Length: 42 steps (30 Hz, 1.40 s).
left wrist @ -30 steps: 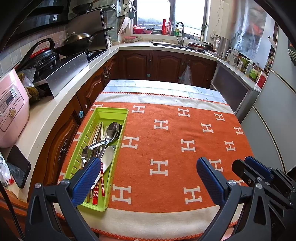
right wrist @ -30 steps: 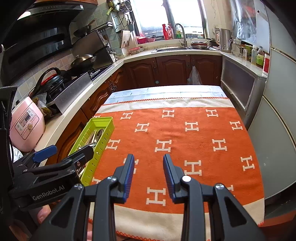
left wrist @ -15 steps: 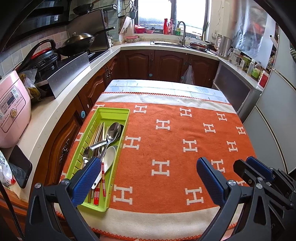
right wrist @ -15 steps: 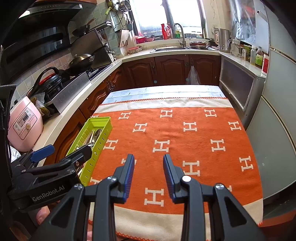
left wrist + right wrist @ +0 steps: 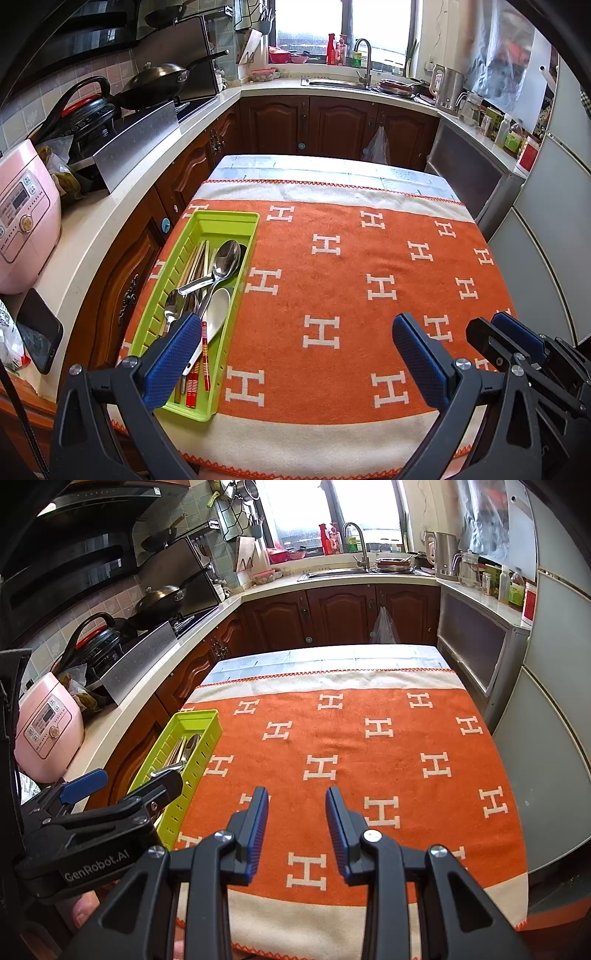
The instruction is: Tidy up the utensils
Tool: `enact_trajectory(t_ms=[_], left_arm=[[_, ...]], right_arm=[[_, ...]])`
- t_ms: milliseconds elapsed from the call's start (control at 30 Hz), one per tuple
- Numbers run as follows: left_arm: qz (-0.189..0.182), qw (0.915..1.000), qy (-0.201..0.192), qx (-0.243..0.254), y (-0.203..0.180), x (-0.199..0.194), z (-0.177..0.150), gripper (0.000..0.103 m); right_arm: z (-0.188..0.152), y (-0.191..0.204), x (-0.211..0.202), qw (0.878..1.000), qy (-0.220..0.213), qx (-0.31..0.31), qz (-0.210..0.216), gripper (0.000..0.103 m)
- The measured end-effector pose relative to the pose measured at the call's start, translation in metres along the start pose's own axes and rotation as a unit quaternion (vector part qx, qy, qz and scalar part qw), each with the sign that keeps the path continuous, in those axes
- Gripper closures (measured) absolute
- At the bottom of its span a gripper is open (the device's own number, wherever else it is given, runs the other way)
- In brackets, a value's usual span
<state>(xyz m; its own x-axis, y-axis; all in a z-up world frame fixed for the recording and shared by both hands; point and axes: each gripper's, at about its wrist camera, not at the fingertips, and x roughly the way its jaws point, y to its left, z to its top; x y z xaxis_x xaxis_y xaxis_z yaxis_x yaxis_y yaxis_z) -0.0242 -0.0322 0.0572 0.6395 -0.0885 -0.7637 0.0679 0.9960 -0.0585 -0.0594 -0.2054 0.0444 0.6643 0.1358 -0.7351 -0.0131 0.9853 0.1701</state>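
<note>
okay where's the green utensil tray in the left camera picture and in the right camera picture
Left wrist view: the green utensil tray lies left of centre, on the orange cloth's left edge, full of utensils.
Right wrist view: the tray sits at mid-left, partly behind the left gripper.
Shared landmark: the pink rice cooker on the counter, left of the tray.
</note>
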Motion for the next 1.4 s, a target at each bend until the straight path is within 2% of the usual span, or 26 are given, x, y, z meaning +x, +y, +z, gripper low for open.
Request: enact_trajectory(t_ms=[1400], left_arm=[[0.001,0.9998,0.018,-0.001,0.003,0.012,-0.005,0.001]], right_arm=[[-0.001,0.003,0.010,1.000,0.009,0.005,0.001,0.071]])
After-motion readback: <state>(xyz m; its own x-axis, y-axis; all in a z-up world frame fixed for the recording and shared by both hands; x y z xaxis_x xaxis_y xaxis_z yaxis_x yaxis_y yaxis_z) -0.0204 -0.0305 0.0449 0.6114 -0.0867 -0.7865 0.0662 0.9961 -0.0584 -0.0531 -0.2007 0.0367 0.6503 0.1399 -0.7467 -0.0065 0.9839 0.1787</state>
